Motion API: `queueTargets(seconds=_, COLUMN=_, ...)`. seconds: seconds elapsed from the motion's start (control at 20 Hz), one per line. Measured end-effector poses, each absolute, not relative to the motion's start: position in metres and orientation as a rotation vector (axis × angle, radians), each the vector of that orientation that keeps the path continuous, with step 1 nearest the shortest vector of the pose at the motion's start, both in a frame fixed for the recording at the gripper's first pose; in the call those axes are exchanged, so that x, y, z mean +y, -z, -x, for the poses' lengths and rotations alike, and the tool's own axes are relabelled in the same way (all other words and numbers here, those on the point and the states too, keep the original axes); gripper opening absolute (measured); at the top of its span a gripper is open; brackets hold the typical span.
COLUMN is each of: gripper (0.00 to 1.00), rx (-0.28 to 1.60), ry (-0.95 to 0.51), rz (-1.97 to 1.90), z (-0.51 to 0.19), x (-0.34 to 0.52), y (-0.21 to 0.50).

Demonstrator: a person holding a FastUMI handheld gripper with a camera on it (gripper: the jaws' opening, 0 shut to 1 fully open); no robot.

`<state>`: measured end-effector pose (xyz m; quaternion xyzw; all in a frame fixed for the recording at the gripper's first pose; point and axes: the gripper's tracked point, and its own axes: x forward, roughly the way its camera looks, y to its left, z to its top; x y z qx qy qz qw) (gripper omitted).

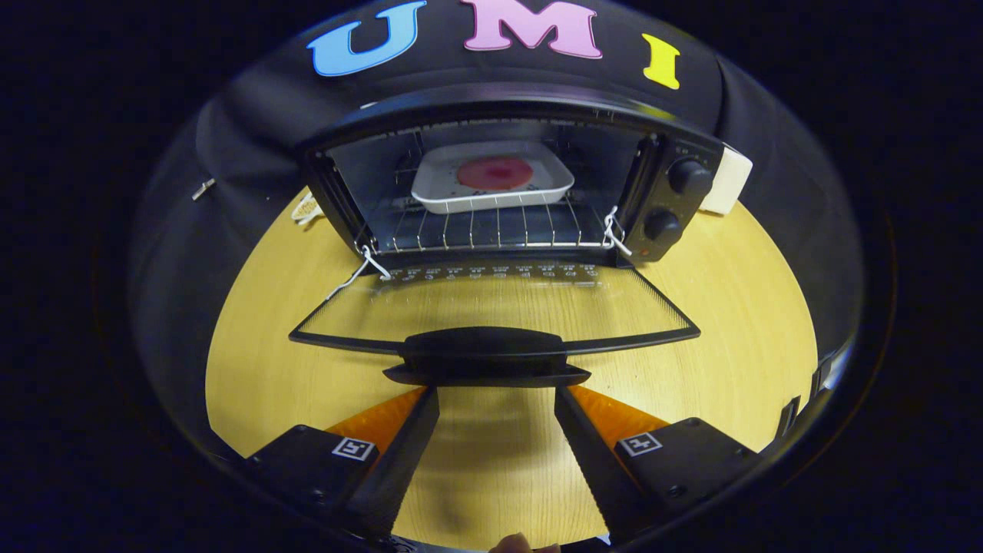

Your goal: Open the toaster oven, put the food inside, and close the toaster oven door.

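- One claw (496, 393) points at the oven door, and its two fingers (411, 430) are spread wide apart with nothing between them.
- The finger tips sit just under the one door handle (486, 355). I cannot tell if they touch it.
- A small bit of one hand (516, 544) shows low down behind the fingers, holding the claw level and straight at the oven.
- One glass door (491, 307) lies folded down flat, wide open, over the yellow wooden table (737, 307).
- One black toaster oven (507, 184) stands beyond the door, at the back of the table.
- One wire rack (491, 230) is inside the oven.
- One white tray (491, 183) rests on the rack, far in.
- One round red piece of food (495, 173) lies in the middle of the tray.
- Two black knobs (689, 177) are on the oven's side panel, one above the other.
- One white box (728, 180) is just behind the oven, near the knobs.
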<state>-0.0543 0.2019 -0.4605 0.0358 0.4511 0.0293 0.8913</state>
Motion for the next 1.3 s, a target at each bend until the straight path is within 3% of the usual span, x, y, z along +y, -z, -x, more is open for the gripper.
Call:
queueTargets(seconds=0.55, gripper=0.99, rx=0.654, ry=-0.077, rz=-0.143, z=-0.016, x=0.192, y=0.345)
queueTargets(seconds=0.9, gripper=0.99, rx=0.532, ry=-0.125, rz=-0.164, z=0.013, x=0.161, y=0.287)
queueTargets(seconds=1.3, gripper=0.98, rx=0.215, ry=-0.19, rz=-0.113, z=0.028, x=0.079, y=0.148)
